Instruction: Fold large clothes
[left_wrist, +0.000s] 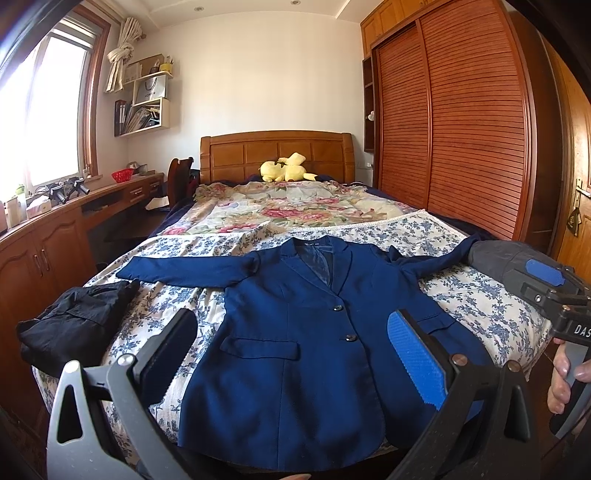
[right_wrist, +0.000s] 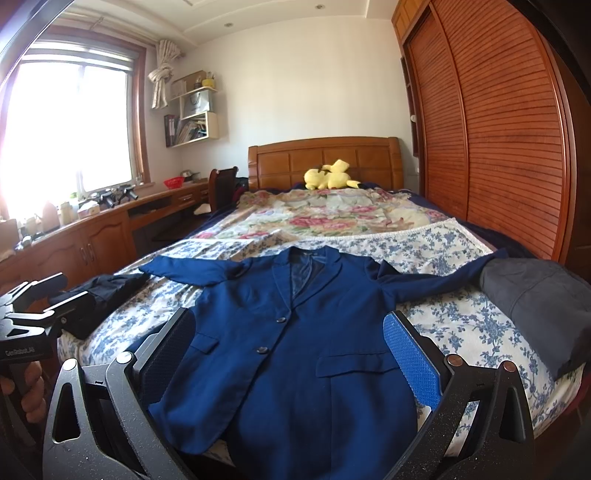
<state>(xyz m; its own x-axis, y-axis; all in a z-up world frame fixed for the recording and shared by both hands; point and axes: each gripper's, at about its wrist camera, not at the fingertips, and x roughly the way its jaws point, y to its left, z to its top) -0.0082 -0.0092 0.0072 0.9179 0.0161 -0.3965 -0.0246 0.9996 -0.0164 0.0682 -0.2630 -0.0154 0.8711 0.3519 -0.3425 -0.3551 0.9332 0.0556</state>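
i see the navy blazer (left_wrist: 295, 325) laid flat, front up and buttoned, across the middle of the frame on the blue floral bedspread (left_wrist: 476, 299), both sleeves stretched outward. my left gripper (left_wrist: 295, 354) hangs over its lower half, fingers spread wide, pinching nothing. my right gripper (right_wrist: 291, 354) is likewise spread and empty above the hem. a black garment (left_wrist: 74, 317) sits at left centre, a grey garment (right_wrist: 535, 295) at right, touching the sleeve end.
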